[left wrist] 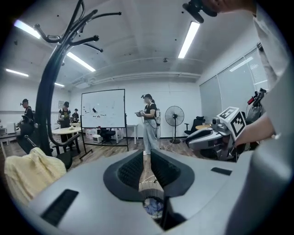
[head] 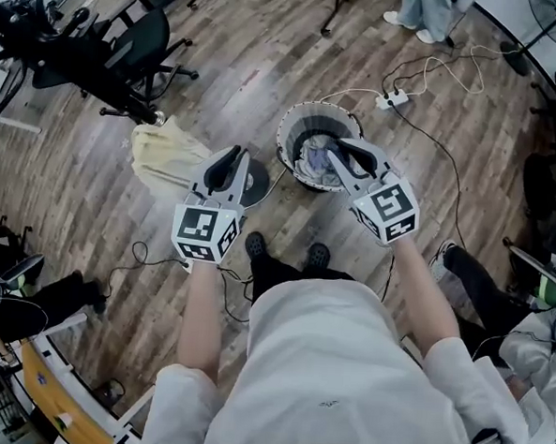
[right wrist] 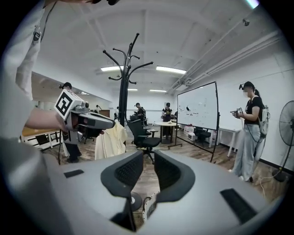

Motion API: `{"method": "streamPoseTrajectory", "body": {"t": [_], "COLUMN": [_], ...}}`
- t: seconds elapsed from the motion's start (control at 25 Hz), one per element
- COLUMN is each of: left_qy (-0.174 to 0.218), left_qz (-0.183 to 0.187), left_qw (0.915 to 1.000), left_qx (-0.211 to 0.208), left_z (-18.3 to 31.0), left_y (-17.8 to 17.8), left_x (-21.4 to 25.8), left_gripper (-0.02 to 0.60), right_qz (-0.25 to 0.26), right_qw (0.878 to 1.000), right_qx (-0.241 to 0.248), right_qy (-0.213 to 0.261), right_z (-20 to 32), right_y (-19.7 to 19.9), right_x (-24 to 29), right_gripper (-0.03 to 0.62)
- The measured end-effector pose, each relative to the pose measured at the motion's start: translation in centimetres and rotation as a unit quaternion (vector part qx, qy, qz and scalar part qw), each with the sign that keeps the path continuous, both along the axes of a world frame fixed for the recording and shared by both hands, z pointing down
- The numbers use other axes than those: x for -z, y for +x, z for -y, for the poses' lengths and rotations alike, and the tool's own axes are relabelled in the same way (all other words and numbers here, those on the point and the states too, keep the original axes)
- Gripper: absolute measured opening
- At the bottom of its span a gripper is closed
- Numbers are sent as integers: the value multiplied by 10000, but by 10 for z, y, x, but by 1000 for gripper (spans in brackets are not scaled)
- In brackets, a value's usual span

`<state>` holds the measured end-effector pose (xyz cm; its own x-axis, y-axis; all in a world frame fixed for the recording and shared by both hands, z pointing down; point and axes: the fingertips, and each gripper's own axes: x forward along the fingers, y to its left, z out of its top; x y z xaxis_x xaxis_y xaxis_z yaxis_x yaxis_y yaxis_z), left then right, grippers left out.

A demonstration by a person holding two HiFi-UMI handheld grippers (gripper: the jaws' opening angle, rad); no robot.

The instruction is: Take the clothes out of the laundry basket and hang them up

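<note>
A round laundry basket stands on the wood floor ahead of my feet, with pale crumpled clothes inside. My right gripper hovers over it, jaws apart and empty. My left gripper is to the basket's left, above the coat rack's round base, its jaws a narrow gap apart with nothing between them. A yellow garment hangs on the black coat rack. In the left gripper view the basket shows below the jaws. The right gripper view shows the basket's rim low between its jaws.
A black office chair stands beyond the rack. A power strip and cables lie behind the basket. A person stands by a whiteboard and a fan. Another person's legs are at my right.
</note>
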<state>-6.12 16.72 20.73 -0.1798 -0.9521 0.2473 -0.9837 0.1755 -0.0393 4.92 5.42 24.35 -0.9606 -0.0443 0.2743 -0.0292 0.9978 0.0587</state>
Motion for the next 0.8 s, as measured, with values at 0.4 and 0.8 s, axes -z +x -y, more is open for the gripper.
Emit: {"method": "streamPoseTrajectory", "body": {"t": [0.4, 0.8], "left_qy": [-464, -854], "left_qz": [-290, -596], "left_qw": [9935, 9763], "left_qx": [-994, -1896], "left_z": [77, 165], "left_y": [40, 24], "left_x": [-46, -96], "left_gripper": [61, 61], "right_qz": [-358, -632], "right_qw": [9948, 9781], "right_qx": [-896, -1865], "right_qy": [-310, -674], "right_z": [53, 110], "right_y": [47, 37], "right_x": [-40, -75], "right_gripper": [81, 81]}}
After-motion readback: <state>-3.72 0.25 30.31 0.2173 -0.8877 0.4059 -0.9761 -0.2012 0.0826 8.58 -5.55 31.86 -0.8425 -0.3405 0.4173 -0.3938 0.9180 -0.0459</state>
